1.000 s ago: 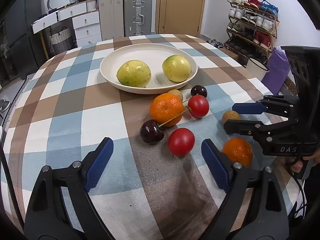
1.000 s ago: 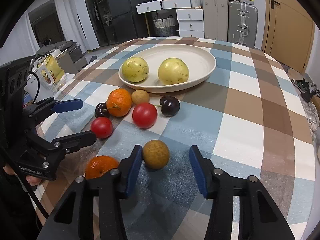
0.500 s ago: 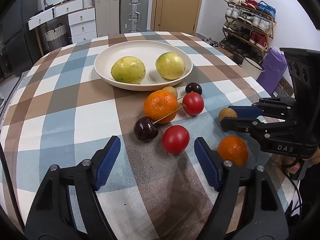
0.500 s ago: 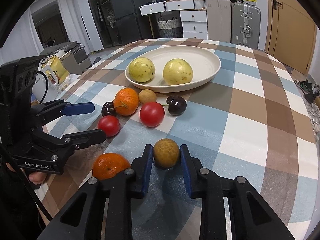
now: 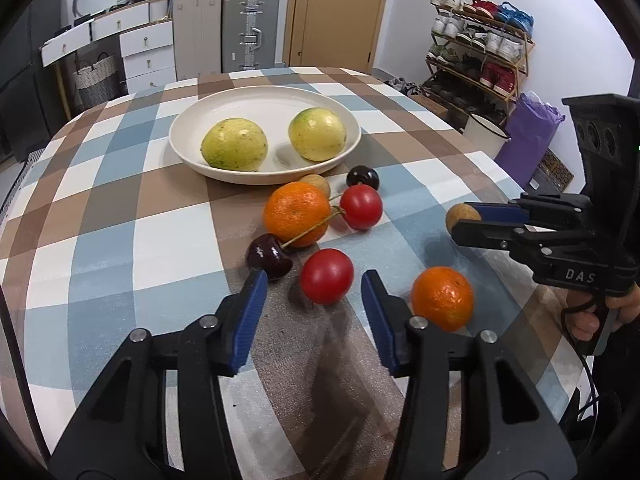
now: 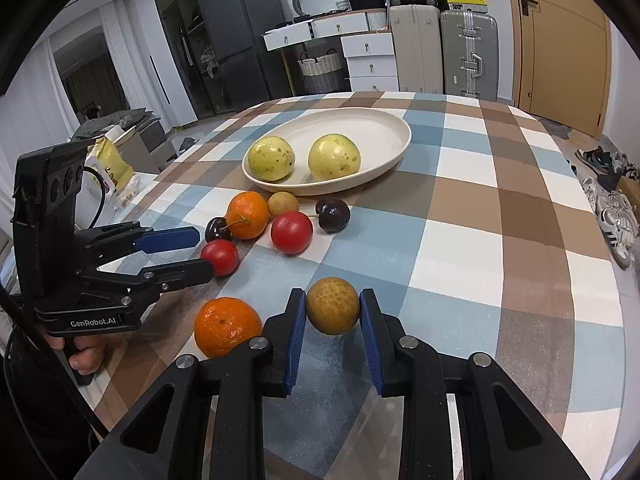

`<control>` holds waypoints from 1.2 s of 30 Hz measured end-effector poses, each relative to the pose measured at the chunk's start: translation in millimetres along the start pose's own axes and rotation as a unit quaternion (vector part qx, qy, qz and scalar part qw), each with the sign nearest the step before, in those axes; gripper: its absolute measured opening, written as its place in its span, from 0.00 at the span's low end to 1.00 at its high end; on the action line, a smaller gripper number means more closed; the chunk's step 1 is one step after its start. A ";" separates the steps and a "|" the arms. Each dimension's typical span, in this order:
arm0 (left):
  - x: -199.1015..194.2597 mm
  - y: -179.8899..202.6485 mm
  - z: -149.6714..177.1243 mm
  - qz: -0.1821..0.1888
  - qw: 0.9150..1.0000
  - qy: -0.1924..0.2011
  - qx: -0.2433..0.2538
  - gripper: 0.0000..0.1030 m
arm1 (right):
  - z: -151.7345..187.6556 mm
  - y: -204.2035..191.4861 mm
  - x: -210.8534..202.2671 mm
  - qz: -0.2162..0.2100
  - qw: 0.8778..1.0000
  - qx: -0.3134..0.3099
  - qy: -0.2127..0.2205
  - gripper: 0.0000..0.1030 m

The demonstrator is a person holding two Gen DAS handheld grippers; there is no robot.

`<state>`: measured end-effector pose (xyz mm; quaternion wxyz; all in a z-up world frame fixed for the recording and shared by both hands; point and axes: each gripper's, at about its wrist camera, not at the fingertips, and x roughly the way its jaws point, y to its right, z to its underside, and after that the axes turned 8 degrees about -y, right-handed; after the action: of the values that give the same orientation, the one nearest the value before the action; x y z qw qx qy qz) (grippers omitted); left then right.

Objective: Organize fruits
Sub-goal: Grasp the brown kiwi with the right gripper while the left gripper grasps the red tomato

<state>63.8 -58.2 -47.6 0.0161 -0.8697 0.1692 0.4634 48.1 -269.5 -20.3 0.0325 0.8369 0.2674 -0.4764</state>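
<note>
Right hand-held gripper (image 5: 466,222) half hides its brown fruit (image 5: 460,216).

In the left wrist view, at right centre, the right gripper's (image 5: 460,222) fingers cover most of the small brown fruit (image 5: 460,214), and the orange (image 5: 298,214) hides the lower part of another brown fruit (image 5: 317,184). The hand (image 5: 600,314) at the right edge is mostly hidden behind the handle.
</note>
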 end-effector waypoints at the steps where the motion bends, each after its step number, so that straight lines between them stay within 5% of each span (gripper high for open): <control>1: -0.2 1.1 0.3 0.001 1.000 0.000 0.003 0.40 | 0.4 0.6 0.7 -0.001 1.000 0.001 -0.001 0.27; 16: 21.7 15.1 -7.0 -0.009 0.999 -0.039 0.029 0.39 | 1.7 3.7 0.5 -0.002 1.000 0.005 -0.002 0.27; 18: 21.7 14.5 -7.6 -0.011 0.999 -0.038 0.027 0.26 | 1.9 3.6 0.1 -0.002 1.000 0.005 0.000 0.27; 36: -11.0 0.5 -13.3 -0.001 1.000 0.015 -0.002 0.26 | -8.0 -0.9 -6.7 -0.013 1.000 0.002 0.020 0.27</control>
<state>68.7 -58.1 -31.0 0.0121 -0.8767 0.1675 0.4508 51.2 -269.0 -10.3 0.0196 0.8427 0.2780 -0.4606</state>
